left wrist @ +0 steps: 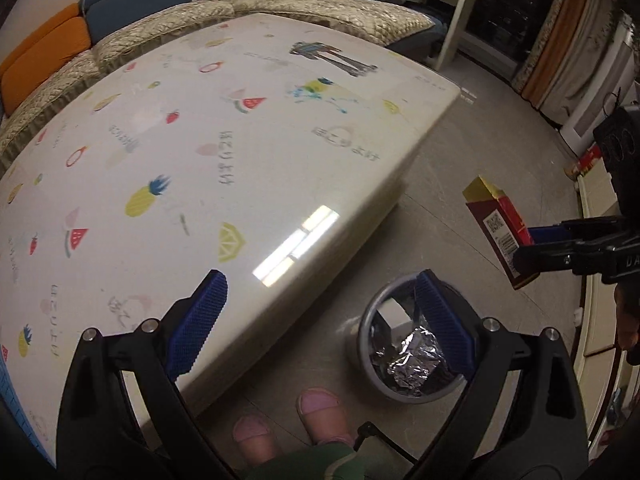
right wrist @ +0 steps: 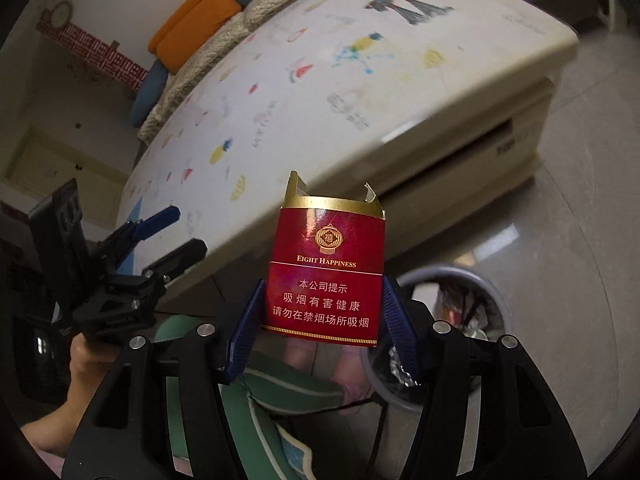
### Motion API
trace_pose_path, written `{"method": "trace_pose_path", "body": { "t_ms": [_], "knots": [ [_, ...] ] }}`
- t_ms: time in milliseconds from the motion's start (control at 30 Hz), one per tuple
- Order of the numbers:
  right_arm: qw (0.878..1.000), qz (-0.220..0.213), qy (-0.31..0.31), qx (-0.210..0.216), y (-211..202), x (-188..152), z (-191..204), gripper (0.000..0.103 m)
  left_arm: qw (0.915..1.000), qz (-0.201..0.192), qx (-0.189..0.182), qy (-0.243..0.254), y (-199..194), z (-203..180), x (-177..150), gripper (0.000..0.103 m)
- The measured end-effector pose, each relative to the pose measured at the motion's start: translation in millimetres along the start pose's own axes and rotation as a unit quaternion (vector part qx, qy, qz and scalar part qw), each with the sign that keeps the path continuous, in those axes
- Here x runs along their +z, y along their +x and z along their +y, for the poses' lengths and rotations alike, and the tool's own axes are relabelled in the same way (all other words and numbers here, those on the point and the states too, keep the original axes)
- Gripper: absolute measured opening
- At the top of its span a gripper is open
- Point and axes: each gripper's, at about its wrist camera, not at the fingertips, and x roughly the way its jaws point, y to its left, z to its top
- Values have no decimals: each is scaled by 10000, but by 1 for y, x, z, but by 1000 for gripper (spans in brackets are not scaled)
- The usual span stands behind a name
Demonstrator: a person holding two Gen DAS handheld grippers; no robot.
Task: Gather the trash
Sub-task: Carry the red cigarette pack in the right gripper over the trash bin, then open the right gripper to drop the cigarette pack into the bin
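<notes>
We see open floor (left wrist: 460, 216) right of the coffee table (left wrist: 240, 140), whose long edge walls off the left. The near bin (left wrist: 370, 344) gapes upward, though crumpled foil (left wrist: 416, 356) fills much of it.

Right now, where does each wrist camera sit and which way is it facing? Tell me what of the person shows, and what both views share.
Left wrist: on the left gripper, open, looking down over the table edge at the trash bin with crumpled foil; pink slippers show.
Right wrist: on the right gripper, shut on the red cigarette pack, facing the table; the person's left hand and green trousers show.
Shared: table, bin, pack, and each view sees the other gripper.
</notes>
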Motion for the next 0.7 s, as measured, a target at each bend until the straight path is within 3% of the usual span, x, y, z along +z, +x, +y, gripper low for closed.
{"method": "trace_pose_path", "body": {
  "t_ms": [300, 500, 700],
  "knots": [
    [9938, 687, 845, -220, 62, -78, -80, 60, 9983, 410, -117, 399, 34, -50, -32, 93],
    [9862, 877, 1338, -425, 99, -90, -117, 65, 9949, 887, -91, 470, 70, -61, -54, 93],
    [9858, 757, 1448, -378, 89, -84, -126, 68, 9933, 1047, -145, 466, 80, -62, -57, 93]
  ]
}}
